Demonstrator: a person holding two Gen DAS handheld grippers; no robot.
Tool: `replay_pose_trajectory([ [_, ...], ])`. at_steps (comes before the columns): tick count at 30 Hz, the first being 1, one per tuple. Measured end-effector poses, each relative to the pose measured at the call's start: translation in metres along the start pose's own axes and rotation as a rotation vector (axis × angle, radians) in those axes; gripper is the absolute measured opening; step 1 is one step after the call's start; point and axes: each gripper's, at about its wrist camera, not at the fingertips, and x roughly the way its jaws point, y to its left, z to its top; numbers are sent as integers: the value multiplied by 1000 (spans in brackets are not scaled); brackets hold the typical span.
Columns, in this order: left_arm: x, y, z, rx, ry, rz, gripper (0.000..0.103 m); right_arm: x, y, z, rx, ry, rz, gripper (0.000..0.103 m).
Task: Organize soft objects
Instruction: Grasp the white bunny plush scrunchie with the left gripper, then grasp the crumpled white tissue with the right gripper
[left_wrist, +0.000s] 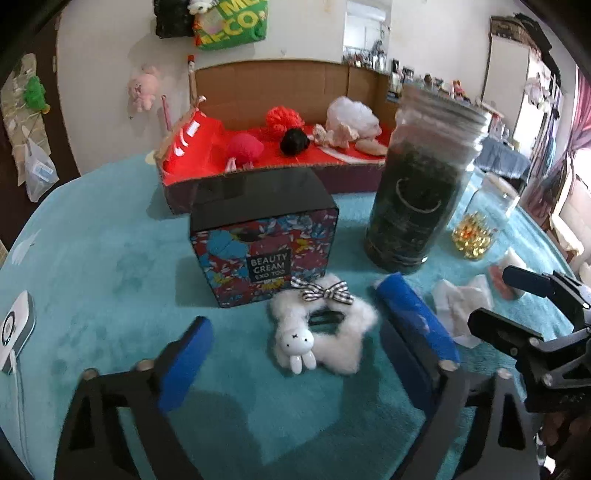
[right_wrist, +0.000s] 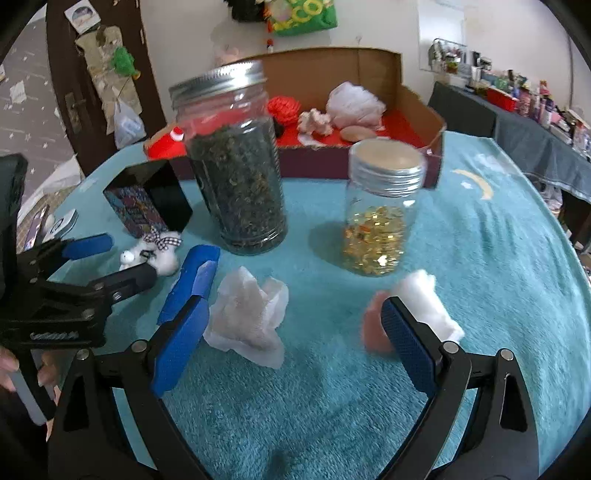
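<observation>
Left wrist view: left hand-held gripper is hovering wide open, holding nothing, fluffy white bunny scrunchie lying between its fingers on teal surface. Right wrist view: right hand-held gripper is gaping open, empty, crumpled white cloth sitting just beside its left finger.

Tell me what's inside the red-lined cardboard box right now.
In the cardboard box: red plush, red pompom, black ball, white puff, pinkish pieces. The tall jar hides its right end.
</observation>
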Motion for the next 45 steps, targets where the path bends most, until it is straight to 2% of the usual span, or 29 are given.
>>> replay_pose_trajectory([
  [2,7,-4,2,22,28,-23,75,5,1,0,-3,29,15,81],
  [3,7,-6,2,34,19,-23,68,7,1,-1,-5,39,33,66],
  [5,5,-8,1,52,14,-74,54,8,2,-2,-17,33,55,48],
  [6,4,-7,0,50,12,-80,51,7,3,-2,-28,31,91,28],
  [8,1,-6,0,41,4,-95,46,6,4,-4,-13,41,156,21],
  [9,-1,-6,0,34,2,-103,44,4,5,-4,-23,35,159,16],
  [12,-10,-5,0,23,-7,-142,39,-5,4,-2,-23,7,178,11],
  [16,-17,-8,0,39,-19,-156,37,-17,1,2,-28,-27,190,11],
  [25,-15,0,-8,40,12,-177,37,-10,-7,1,-1,11,193,11],
  [28,-15,2,-10,46,8,-167,44,-6,-11,-3,15,19,165,11],
  [30,-16,0,-10,71,-3,-135,54,-5,-12,-3,21,18,166,12],
  [32,-16,-1,-11,91,-4,-122,59,-4,-11,-3,16,22,157,13],
  [36,-15,-4,-11,120,-5,-117,66,-3,-10,-3,-1,24,132,24],
  [38,-14,-5,-10,133,-5,-110,69,-1,-10,-3,1,28,130,36],
  [39,-14,-6,-10,138,-4,-111,70,-1,-11,-3,4,30,131,59],
  [40,-13,-6,-10,145,-1,-111,70,-2,-11,-5,7,26,136,73],
  [45,-10,-11,-9,181,18,-101,70,-7,-7,-5,-30,-2,108,73],
])
